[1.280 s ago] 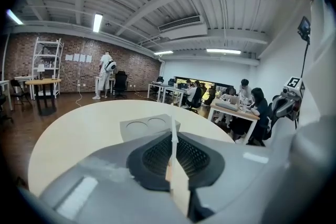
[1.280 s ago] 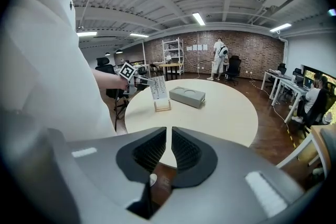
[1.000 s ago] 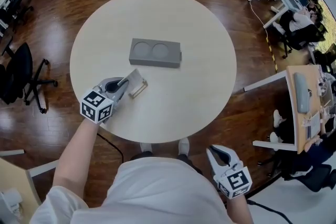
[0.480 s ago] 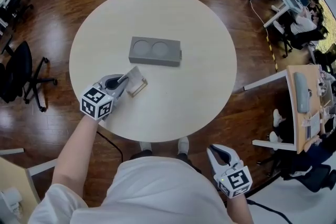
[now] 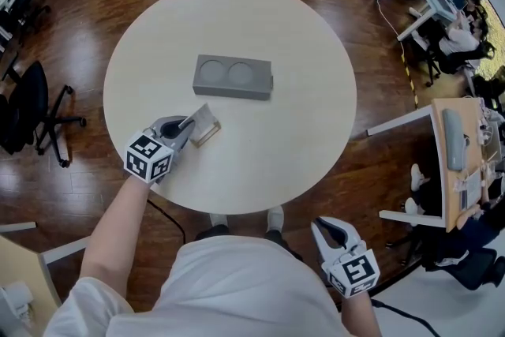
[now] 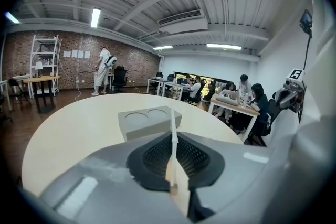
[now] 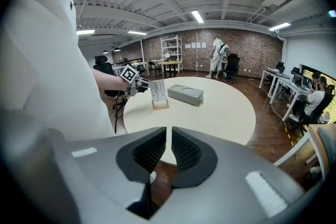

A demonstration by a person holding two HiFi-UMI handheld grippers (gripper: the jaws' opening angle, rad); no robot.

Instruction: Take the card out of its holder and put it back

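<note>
White card (image 5: 203,116) is standing in its wooden holder (image 5: 209,134) on the near left part of the round table (image 5: 300,91), and we are clamping its side edge tight in the left gripper (image 5: 190,123). Nothing is shifting compared with a second ago, so we are judging the pull not yet begun. Our right gripper (image 5: 323,229) is hanging off the table, jaws together on nothing.

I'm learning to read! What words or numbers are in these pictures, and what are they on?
Nothing here can be read.
On the card: rows of print, too small to read.
On the marker cubes: black-and-white squares, no letters.
On the wall papers: too small.
</note>
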